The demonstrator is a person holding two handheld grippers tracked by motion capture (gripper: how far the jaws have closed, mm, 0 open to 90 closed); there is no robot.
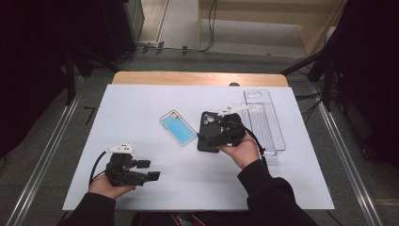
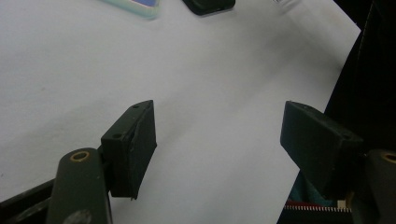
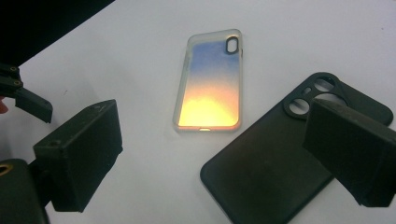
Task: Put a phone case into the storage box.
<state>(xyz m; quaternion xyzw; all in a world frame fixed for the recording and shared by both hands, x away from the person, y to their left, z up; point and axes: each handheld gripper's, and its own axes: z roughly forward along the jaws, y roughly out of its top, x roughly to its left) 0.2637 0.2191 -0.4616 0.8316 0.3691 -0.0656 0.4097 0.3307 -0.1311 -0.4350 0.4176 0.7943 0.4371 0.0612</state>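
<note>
On white tbl (image 1: 141, 103): 2 phone cases.

Black phone case (image 3: 266, 177): matt, smooth, looks like soft plastic or rubber. Second phone case (image 3: 210, 84): translucent plastic rim, glossy back with a blue-to-orange sheen. Clear tray (image 1: 264, 121): hard transparent plastic, shiny. Table (image 1: 141, 122): smooth white matt top, wooden edge showing at the far side. Right gripper (image 3: 205, 158) pads (image 3: 84, 154) and left gripper (image 2: 217, 149): matt black plastic, faintly grainy, with brass-coloured metal inserts. Sleeves: dark cloth.
</note>
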